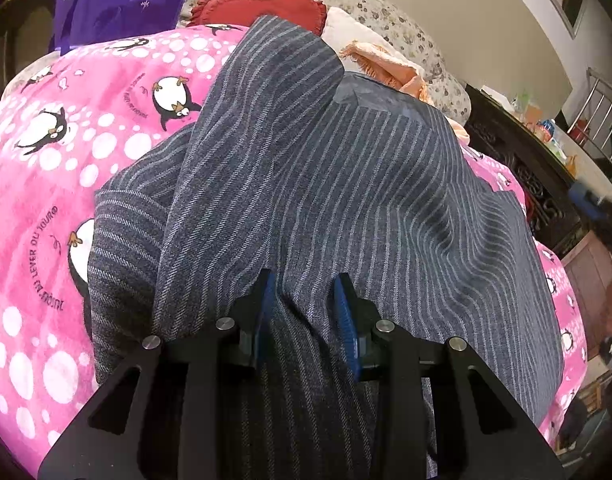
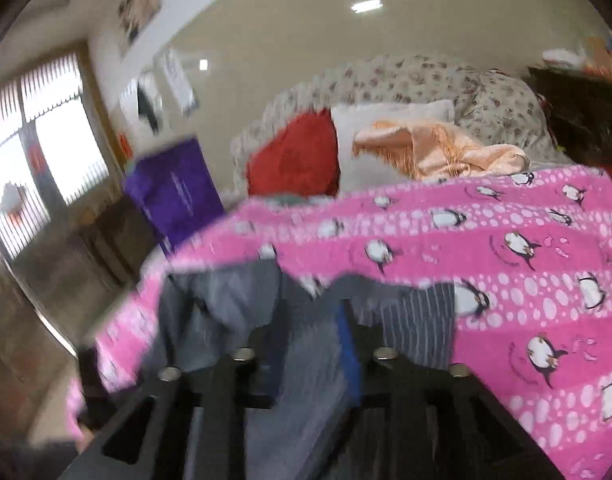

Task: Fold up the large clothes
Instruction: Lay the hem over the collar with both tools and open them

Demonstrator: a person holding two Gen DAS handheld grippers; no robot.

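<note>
One large garment, a dark grey woollen jacket with thin pale pinstripes (image 1: 306,184), lies heaped on a pink fleece blanket printed with penguins and white dots (image 1: 66,152), filling most of the left wrist view. Its cloth is rumpled into broad folds, with a sleeve-like length running from the near middle up toward the far edge, a smoother blue-grey lining patch (image 1: 370,98) showing near the far right, and a bunched roll of fabric at the near left. The left gripper (image 1: 304,292) has its blue-padded fingers (image 1: 268,304) partly apart with a ridge of the striped fabric rising between them; the pads touch the cloth on both sides, but whether they truly pinch it I cannot tell. In the blurred right wrist view, the right gripper (image 2: 312,320) sits at the near edge of the same jacket (image 2: 418,320), with grey fabric running between its fingers; the blur hides how tightly they close. Beyond the blanket lie a red frilled cushion (image 2: 294,156), a white pillow (image 2: 386,120), a peach fringed cloth (image 2: 434,152), and a purple bag (image 2: 174,188) at the far left.
</note>
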